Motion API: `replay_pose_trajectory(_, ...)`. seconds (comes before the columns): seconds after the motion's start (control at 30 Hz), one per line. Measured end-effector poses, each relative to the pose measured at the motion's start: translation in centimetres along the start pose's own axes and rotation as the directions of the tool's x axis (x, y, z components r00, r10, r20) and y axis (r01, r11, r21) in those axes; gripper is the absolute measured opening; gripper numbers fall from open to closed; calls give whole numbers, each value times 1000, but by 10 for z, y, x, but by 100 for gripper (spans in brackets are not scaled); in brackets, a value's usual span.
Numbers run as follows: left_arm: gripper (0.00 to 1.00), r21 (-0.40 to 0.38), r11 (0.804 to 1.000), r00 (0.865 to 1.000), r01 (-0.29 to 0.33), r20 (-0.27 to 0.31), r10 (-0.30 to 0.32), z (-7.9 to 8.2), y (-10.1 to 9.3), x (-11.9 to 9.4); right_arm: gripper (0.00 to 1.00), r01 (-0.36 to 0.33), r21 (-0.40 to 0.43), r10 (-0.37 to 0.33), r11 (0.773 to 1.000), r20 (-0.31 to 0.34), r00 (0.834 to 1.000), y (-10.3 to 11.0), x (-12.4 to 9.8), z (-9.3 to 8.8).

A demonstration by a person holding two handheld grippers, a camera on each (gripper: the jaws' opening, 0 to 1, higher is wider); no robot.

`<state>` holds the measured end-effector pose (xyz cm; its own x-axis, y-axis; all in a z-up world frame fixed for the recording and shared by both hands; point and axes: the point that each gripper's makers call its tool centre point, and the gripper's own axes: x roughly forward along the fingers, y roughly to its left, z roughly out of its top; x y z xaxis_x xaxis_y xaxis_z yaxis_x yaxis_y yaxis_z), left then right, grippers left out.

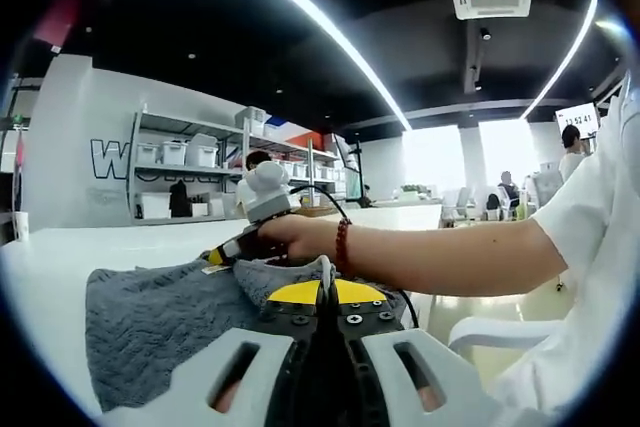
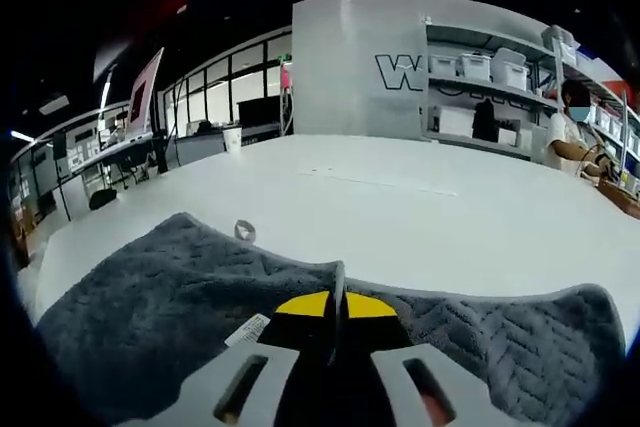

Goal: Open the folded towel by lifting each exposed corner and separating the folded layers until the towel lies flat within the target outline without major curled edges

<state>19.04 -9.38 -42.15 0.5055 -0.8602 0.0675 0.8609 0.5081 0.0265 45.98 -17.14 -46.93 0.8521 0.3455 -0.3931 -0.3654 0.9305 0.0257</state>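
A grey towel (image 1: 150,322) lies on the white table (image 1: 90,247). My left gripper (image 1: 322,292) is shut, its yellow tips pinching a raised fold of the towel. A person's hand (image 1: 290,237) brings my right gripper (image 1: 215,257) in from the right, its tip down at the towel's far edge. In the right gripper view the towel (image 2: 150,297) spreads across the bottom with a white label (image 2: 247,329) showing. There my right gripper (image 2: 337,302) is shut on the towel's edge, which peaks up between the yellow tips.
A small ring-like object (image 2: 244,231) sits on the table (image 2: 400,217) just beyond the towel. A paper cup (image 2: 232,139) stands far back. Shelves with white boxes (image 1: 180,157) line the wall. A white chair (image 1: 490,332) stands beside the table.
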Motion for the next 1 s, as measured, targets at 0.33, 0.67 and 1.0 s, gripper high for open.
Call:
replay_pose_trajectory(0.33, 1, -22, 1000, 1000, 21, 23, -20, 7, -4, 0, 0, 0, 30, -1, 1000, 31, 1000, 4, -3, 16)
replay_pose_trajectory(0.67, 1, -44, 999, 998, 18, 53, -15, 17, -2, -3, 0, 35, -14, -34, 999, 49, 998, 10, -5, 25)
replay_pose_trajectory(1.0, 1, -97, 994, 993, 40, 111, -29, 33, 2, -10, 0, 60, -77, -53, 995, 93, 994, 18, -11, 40)
